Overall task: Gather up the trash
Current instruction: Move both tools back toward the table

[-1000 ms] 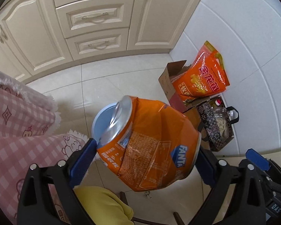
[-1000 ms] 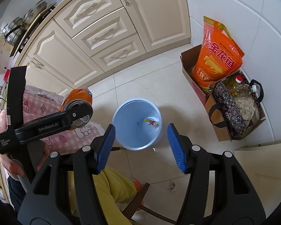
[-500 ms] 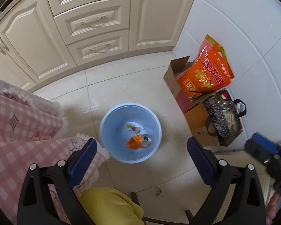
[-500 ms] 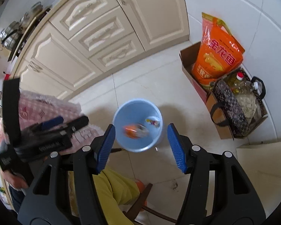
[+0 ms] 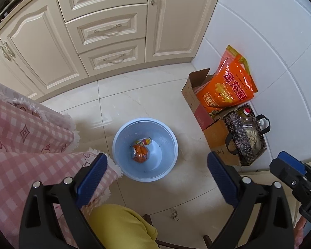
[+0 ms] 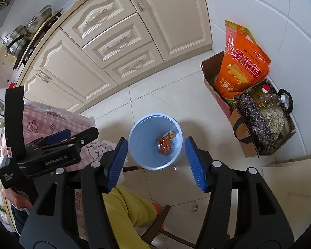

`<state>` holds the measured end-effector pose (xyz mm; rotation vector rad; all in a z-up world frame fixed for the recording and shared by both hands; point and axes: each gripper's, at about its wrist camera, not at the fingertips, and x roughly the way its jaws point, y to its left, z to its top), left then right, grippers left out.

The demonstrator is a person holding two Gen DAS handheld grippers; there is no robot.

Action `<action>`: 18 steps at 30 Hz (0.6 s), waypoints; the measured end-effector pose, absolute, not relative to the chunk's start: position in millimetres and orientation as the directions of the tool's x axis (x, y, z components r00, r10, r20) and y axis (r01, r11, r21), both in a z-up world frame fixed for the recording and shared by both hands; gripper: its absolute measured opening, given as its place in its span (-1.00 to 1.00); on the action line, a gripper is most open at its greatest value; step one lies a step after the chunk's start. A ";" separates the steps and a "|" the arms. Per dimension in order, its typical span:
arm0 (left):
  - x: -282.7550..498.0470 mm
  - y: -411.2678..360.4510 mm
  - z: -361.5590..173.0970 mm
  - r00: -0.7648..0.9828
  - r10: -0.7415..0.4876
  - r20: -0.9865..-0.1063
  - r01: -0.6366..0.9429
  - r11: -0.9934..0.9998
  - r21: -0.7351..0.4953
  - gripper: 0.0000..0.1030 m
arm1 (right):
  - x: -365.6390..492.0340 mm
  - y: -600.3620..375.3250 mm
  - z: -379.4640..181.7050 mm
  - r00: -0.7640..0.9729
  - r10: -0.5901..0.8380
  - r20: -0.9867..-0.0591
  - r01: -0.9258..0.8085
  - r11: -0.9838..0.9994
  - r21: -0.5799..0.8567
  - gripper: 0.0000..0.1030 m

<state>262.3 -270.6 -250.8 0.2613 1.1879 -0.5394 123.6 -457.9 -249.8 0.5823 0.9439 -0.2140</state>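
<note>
The floor (image 5: 147, 103) was the biggest thing under me, pale tile running up to the cream cabinets (image 5: 105, 31), and I read the layout as deliberate: the blue bin (image 5: 122, 143) stood out on open tile, just off the corner of the pink checked cloth (image 5: 27, 137), so that anything let go from above would fall straight in. Against the wall, well apart from the bin, a cardboard box (image 5: 189, 91) held an orange bag (image 5: 230, 85), with a patterned tote (image 5: 240, 137) just beside it; none of that looked like my business.

Inside the bin lay the crushed orange can (image 5: 140, 153), on its side near the middle of the bottom, touching a small bright wrapper (image 5: 146, 141). So the task's thing was already where it belonged, I judged.

My left gripper (image 5: 155, 176) hung high over the bin, pitched steeply down, its blue fingers (image 5: 92, 176) spread wide with nothing between them, framing the bin. My right gripper (image 6: 156, 161) sat alongside, also tilted down at the bin, its fingers (image 6: 118, 161) roughly half spread and bare, only the bin showing through the gap. From the right view I could see the left gripper off to the side over the cloth, a hand (image 6: 18, 200) wrapped round its grip.

A speck of debris (image 5: 174, 215) lay on the tile nearer me.
</note>
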 end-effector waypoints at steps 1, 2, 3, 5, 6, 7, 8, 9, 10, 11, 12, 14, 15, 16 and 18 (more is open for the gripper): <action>259.8 -270.1 -247.5 0.270 -0.265 -0.926 0.529 0.844 -0.087 0.84 | 121.0 -457.1 -247.6 0.583 0.073 -0.810 0.417 0.828 0.375 0.12; 257.1 -268.8 -244.4 0.274 -0.270 -0.923 0.531 0.843 -0.089 0.84 | 117.5 -455.5 -244.3 0.588 0.070 -0.806 0.414 0.830 0.374 0.12; 254.2 -268.3 -241.2 0.279 -0.273 -0.921 0.533 0.842 -0.088 0.84 | 114.8 -454.0 -241.6 0.592 0.067 -0.803 0.412 0.831 0.373 0.12; 247.9 -266.2 -233.9 0.290 -0.279 -0.915 0.537 0.839 -0.086 0.84 | 109.8 -450.7 -236.2 0.599 0.062 -0.798 0.410 0.832 0.373 0.12; 244.5 -265.6 -230.6 0.293 -0.284 -0.913 0.538 0.838 -0.088 0.84 | 107.9 -449.9 -233.9 0.602 0.061 -0.796 0.409 0.833 0.373 0.12; 240.1 -263.7 -225.9 0.299 -0.289 -0.909 0.540 0.837 -0.088 0.84 | 105.4 -448.1 -230.5 0.607 0.060 -0.793 0.406 0.834 0.373 0.12; 236.5 -262.4 -222.0 0.305 -0.292 -0.906 0.542 0.836 -0.087 0.84 | 102.8 -445.4 -227.1 0.612 0.059 -0.788 0.401 0.836 0.374 0.12; 232.6 -260.6 -218.3 0.311 -0.296 -0.903 0.544 0.835 -0.087 0.84 | 98.5 -441.7 -221.5 0.621 0.056 -0.782 0.393 0.841 0.372 0.12; 228.1 -258.9 -212.8 0.320 -0.302 -0.898 0.546 0.834 -0.086 0.84 | 96.7 -439.6 -218.2 0.625 0.053 -0.779 0.389 0.843 0.370 0.12; 224.5 -257.0 -208.5 0.327 -0.305 -0.895 0.547 0.833 -0.084 0.84 | 92.9 -435.7 -212.8 0.632 0.049 -0.773 0.384 0.847 0.368 0.12; 221.3 -254.9 -204.2 0.334 -0.307 -0.891 0.547 0.833 -0.082 0.84 | 91.2 -433.7 -209.1 0.637 0.047 -0.770 0.381 0.849 0.366 0.12; 213.2 -248.3 -193.5 0.351 -0.318 -0.881 0.546 0.834 -0.084 0.84 | 85.1 -427.9 -200.1 0.649 0.041 -0.760 0.369 0.856 0.361 0.12; 208.1 -243.5 -186.2 0.363 -0.327 -0.872 0.546 0.834 -0.085 0.84 | 81.4 -423.5 -194.1 0.657 0.035 -0.753 0.362 0.861 0.356 0.12; 203.8 -240.0 -180.9 0.374 -0.333 -0.866 0.546 0.833 -0.085 0.84 | 79.0 -420.4 -190.0 0.663 0.032 -0.748 0.357 0.865 0.353 0.12; 194.9 -230.9 -168.0 0.401 -0.347 -0.848 0.546 0.834 -0.083 0.84 | 73.2 -412.8 -180.5 0.679 0.027 -0.734 0.343 0.872 0.349 0.12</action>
